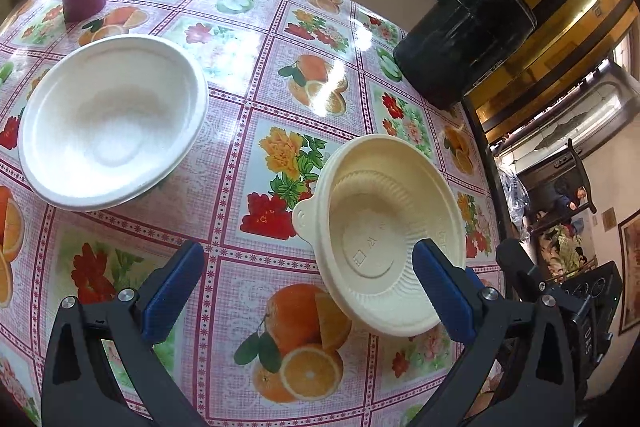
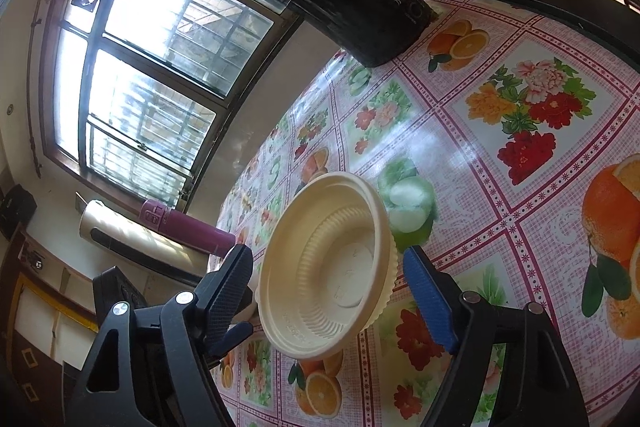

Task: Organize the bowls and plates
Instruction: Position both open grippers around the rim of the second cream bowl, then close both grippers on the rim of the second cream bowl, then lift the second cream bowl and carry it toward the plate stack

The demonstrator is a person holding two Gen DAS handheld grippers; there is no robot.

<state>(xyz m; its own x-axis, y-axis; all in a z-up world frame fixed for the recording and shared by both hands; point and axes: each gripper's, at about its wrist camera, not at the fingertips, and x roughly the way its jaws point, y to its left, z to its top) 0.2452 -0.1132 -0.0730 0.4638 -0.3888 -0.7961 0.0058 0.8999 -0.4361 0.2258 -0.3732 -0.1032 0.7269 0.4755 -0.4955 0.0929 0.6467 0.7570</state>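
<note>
Lying between right claw fingers, seemingly untouched: cream bowl; left claw gaping, empty.

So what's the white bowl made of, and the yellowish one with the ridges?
The white bowl looks like pressed paper pulp: matte, faintly grainy, soft thick rim. The cream bowl seems to be thin moulded plastic: smooth, slightly glossy, fine ribs around its wall and stamped marks on its base. Both look disposable, though I can't be sure.
</note>
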